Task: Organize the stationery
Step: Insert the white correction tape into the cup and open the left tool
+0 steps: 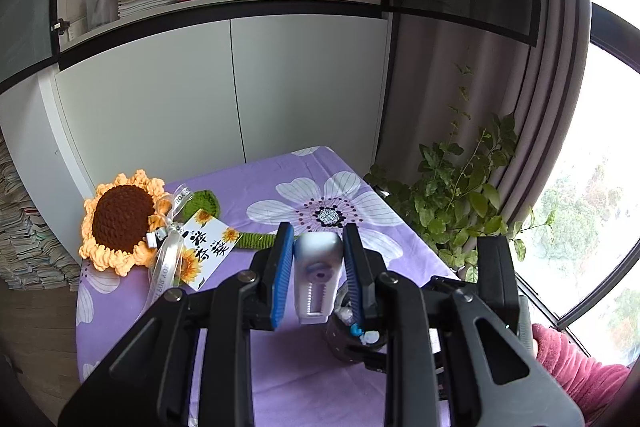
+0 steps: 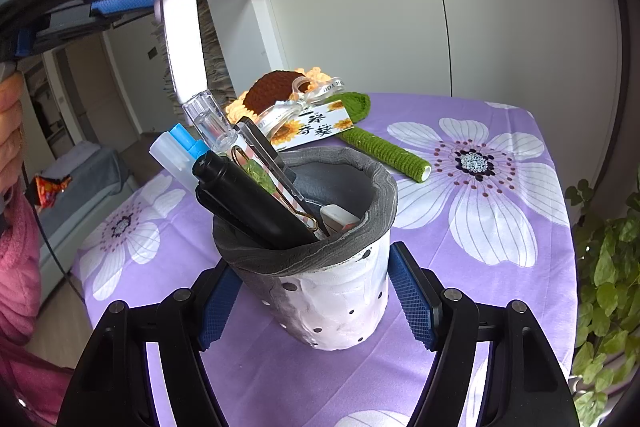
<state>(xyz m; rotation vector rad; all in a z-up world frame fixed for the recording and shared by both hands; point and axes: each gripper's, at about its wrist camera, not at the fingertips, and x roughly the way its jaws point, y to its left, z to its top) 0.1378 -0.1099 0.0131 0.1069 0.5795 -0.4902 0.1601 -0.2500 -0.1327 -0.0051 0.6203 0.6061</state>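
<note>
Purple floral cloth (image 2: 500, 267) is covering the table, with cupboards and bookshelves standing behind it.

Left gripper (image 1: 318, 259): its blue pads (image 1: 282, 267) are clamping a silver-white stapler-like tool (image 1: 318, 267), which is hanging high above and to the side of the cup in the right view. Right gripper (image 2: 316, 291): its pads (image 2: 412, 303) are standing at either side of the cup (image 2: 328, 291), apparently pressing its white perforated wall and steadying it on the cloth.

Cup contents: a black marker (image 2: 248, 195), a blue-capped pen (image 2: 180, 147), a clear tube (image 2: 208, 119) and a flat clear pen with a gold clip (image 2: 264, 163) are leaning together toward one side, leaving a gap at the far side of the grey liner.

Beyond the cup, a crochet sunflower (image 1: 120, 219) with its card (image 1: 208, 247) is lying on the cloth, and a plant (image 1: 460, 195) is growing beside the table's edge.

Risks, judged from this moment: the tool is bulky and the cup is crowded, so lowering it onto the leaning pens could be levering them out or tipping the cup. A smooth casing held by a narrow grip could be slipping. The two grippers could be colliding above the rim.
</note>
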